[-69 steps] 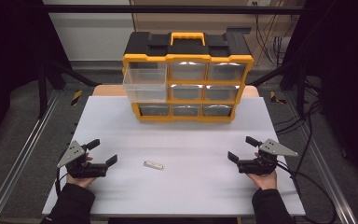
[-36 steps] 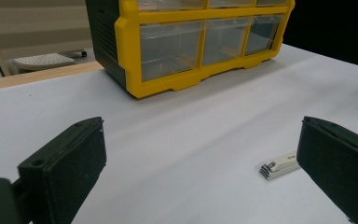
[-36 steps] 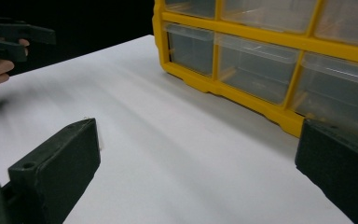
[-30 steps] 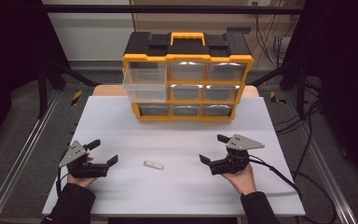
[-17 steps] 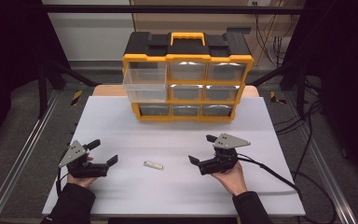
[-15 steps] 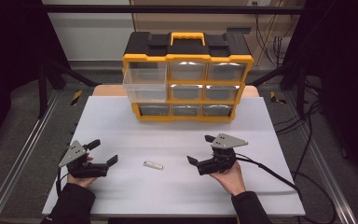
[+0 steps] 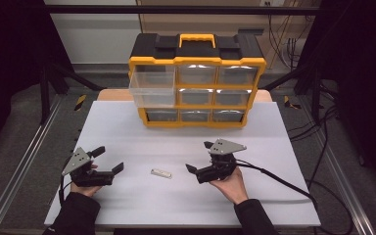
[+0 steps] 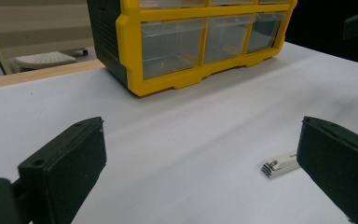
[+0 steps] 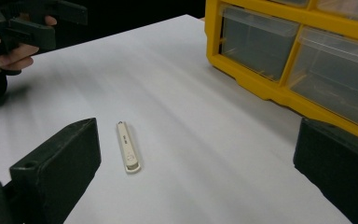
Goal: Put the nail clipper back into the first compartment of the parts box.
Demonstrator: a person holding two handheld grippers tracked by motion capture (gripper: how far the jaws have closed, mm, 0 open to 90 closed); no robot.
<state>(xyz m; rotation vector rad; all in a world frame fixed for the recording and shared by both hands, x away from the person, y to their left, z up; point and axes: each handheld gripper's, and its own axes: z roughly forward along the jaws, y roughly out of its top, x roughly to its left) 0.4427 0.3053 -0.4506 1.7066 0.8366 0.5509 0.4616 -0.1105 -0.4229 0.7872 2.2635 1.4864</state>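
White and flat, the table (image 7: 127, 127) carried one small thing that we kept as our landmark: a slim cream plastic strip (image 7: 161, 173), lying on its side on the bare surface, touched by nothing. From the right gripper view the strip (image 9: 128, 152) lay lengthwise between the two black jaws, nearer the left one, and apart from both. We held the right gripper (image 7: 199, 159) just to the right of the strip, its jaws spread wide and holding nothing, pointed towards it. Our left gripper (image 7: 109, 158) sat on the other side of the strip, farther off than the right one, its jaws likewise parted and empty. In the left gripper view the strip (image 8: 279, 164) showed low at the right, its far end hidden behind the right-hand jaw. Beyond the strip, well apart from it towards the far edge of the table, stood the yellow and black plastic drawer cabinet (image 7: 196, 81) with its clear fronts. Its upper left clear drawer (image 7: 152, 88) stood pulled out further than the others.
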